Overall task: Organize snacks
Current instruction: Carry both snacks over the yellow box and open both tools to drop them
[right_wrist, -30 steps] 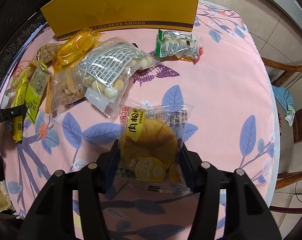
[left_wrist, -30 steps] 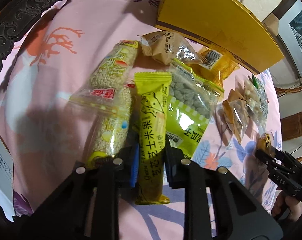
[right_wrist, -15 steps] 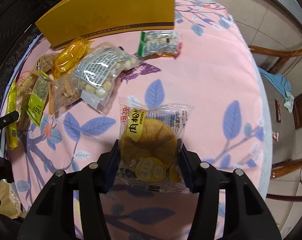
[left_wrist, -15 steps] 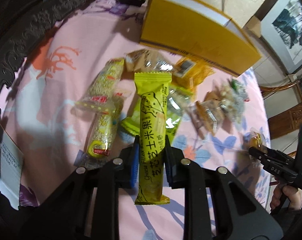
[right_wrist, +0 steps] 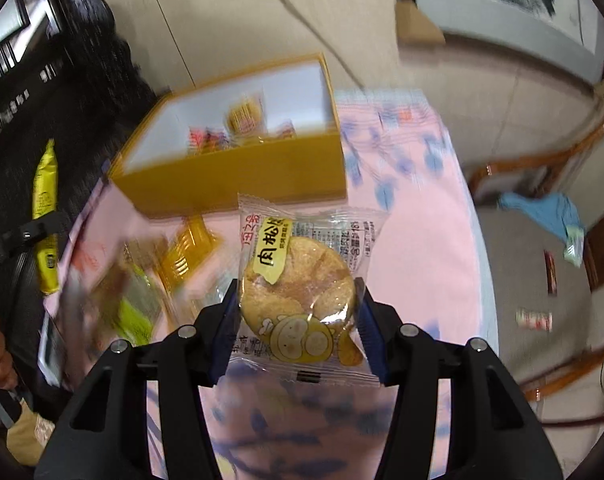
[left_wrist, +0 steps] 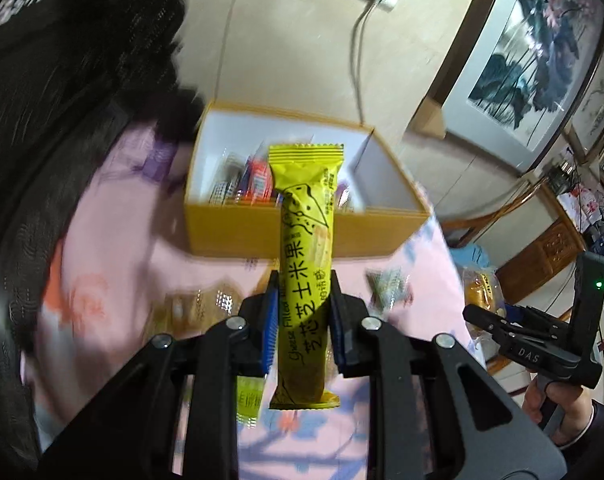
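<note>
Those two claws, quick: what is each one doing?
Left gripper: closed on a yellow snack bar.
Right gripper: closed on a wrapped round cake.
</note>
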The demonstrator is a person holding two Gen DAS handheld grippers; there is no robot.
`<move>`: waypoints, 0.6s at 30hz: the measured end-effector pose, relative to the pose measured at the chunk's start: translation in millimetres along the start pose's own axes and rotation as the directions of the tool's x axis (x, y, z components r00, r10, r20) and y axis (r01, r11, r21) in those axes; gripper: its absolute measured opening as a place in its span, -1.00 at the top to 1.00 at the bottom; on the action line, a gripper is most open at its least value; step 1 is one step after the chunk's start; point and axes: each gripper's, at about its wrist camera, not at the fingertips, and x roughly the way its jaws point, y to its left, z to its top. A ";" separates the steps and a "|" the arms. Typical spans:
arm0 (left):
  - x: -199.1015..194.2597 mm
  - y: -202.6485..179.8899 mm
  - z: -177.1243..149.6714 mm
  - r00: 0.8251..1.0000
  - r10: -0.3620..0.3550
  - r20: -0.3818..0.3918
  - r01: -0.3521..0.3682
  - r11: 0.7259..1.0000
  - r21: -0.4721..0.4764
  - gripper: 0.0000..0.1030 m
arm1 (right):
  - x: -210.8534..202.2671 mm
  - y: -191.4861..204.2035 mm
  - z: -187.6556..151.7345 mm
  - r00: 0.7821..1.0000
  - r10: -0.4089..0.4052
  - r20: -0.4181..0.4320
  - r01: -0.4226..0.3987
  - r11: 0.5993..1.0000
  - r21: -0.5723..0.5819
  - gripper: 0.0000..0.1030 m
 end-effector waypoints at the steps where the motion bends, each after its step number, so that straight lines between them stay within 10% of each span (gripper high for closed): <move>1: 3.9 -4.0 17.9 1.000 0.006 0.015 -0.007 1.000 0.010 0.58 | -0.7 1.2 12.1 1.000 0.007 0.020 -0.007 1.000 0.002 -0.06; 18: 107.5 -16.0 136.3 0.992 0.124 -0.006 -0.123 0.988 0.095 0.57 | 61.9 18.7 157.7 0.991 0.021 0.130 -0.018 1.000 -0.023 -0.06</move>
